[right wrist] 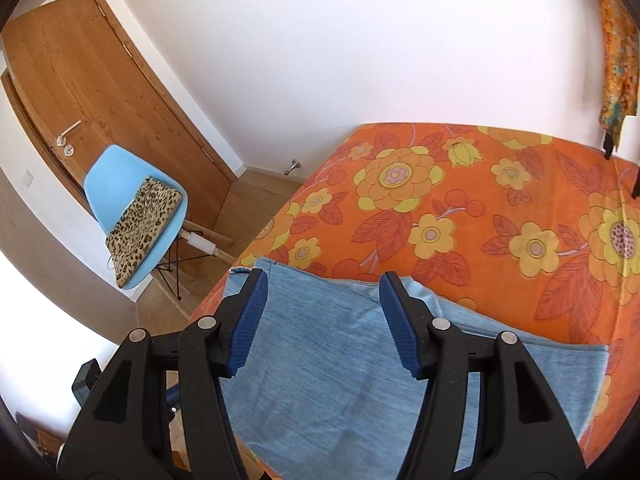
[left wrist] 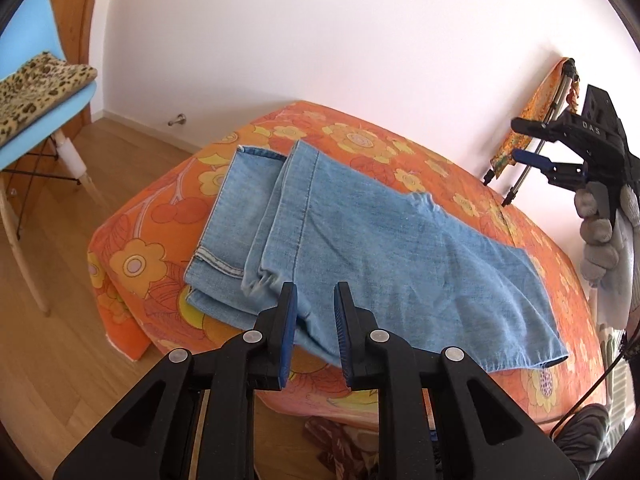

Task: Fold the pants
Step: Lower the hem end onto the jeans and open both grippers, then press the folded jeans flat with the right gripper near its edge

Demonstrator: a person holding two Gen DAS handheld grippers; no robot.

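Basically both black hand-held grippers, left [left wrist: 316, 332] and right [right wrist: 322, 320], hover released and empty above the folded light-blue denim pants [left wrist: 360, 240], which lie flat on the orange floral bed [right wrist: 460, 200], so this fold looks set.

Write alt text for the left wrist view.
Light blue jeans lie folded on a bed with an orange flowered cover. The left gripper hovers just above their near edge, fingers slightly apart and empty. At far right a gloved hand holds the right gripper open in the air; a blue chair stands at left.
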